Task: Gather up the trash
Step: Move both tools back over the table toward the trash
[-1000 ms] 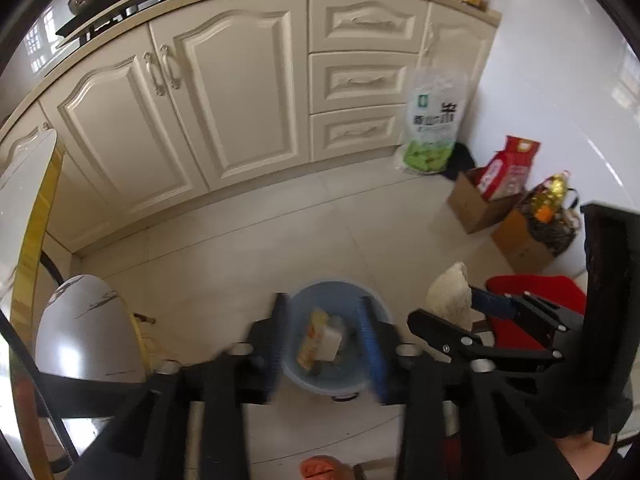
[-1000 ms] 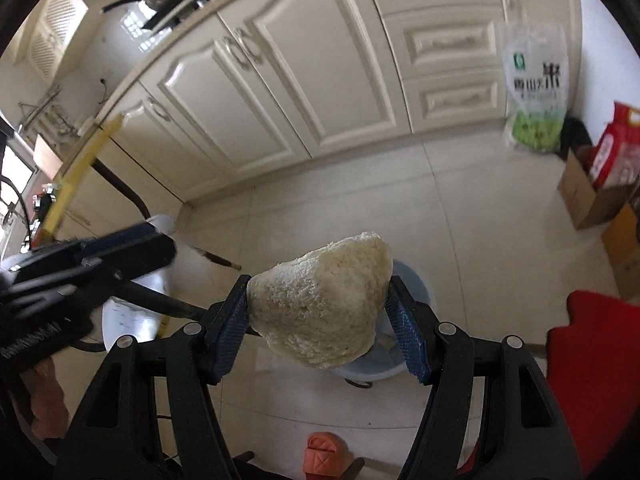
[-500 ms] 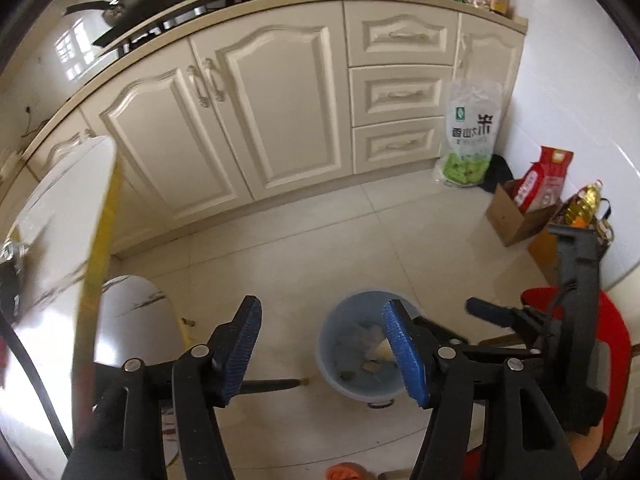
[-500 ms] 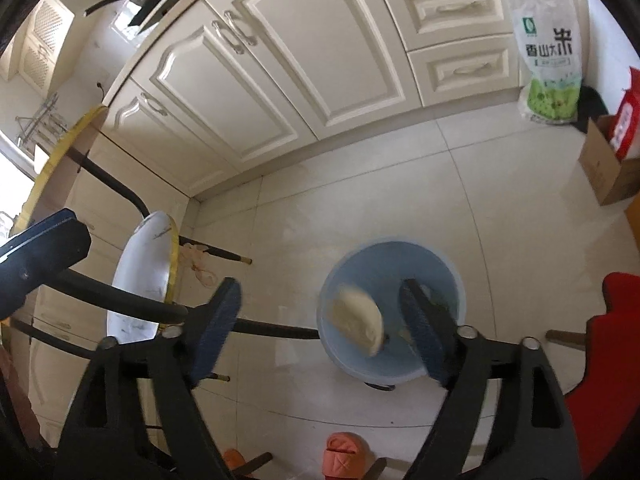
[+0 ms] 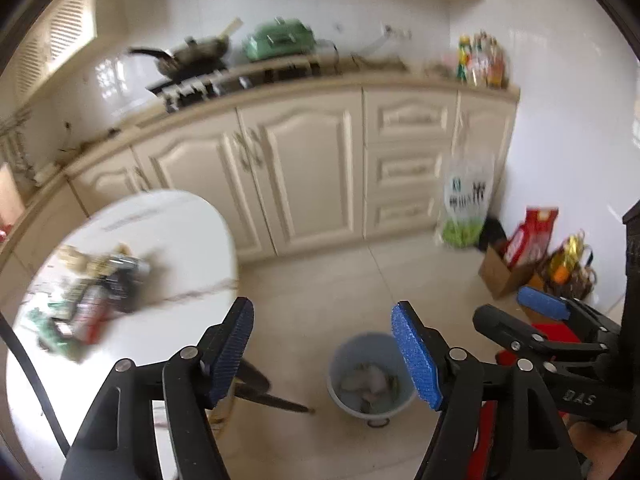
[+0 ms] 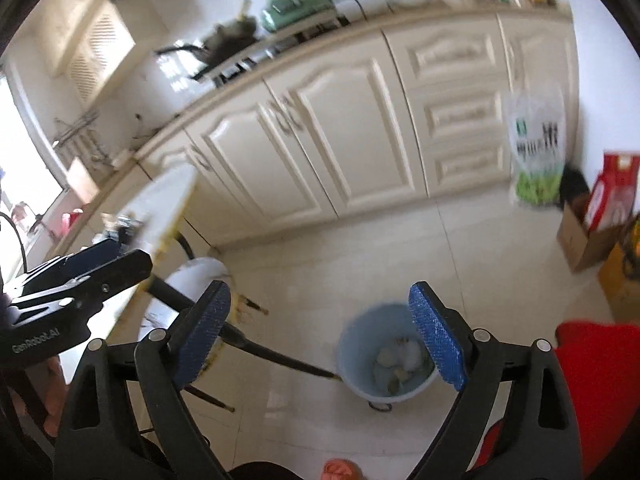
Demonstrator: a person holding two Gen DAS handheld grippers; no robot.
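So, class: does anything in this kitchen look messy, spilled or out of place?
Yes: a blurred heap of wrappers and packets clutters the round white table, not yet in the pale blue bin. No spill shows on the floor around it.

My left gripper (image 5: 324,354) pointed down at a slant, its 2 blue-padded jaws wide apart with nothing between them; they had just been opening. My right gripper (image 6: 320,334) tilted down much the same, jaws spread wider, also just opening and bare. Each showed at the edge of the other's view, the right to the left one's right side.
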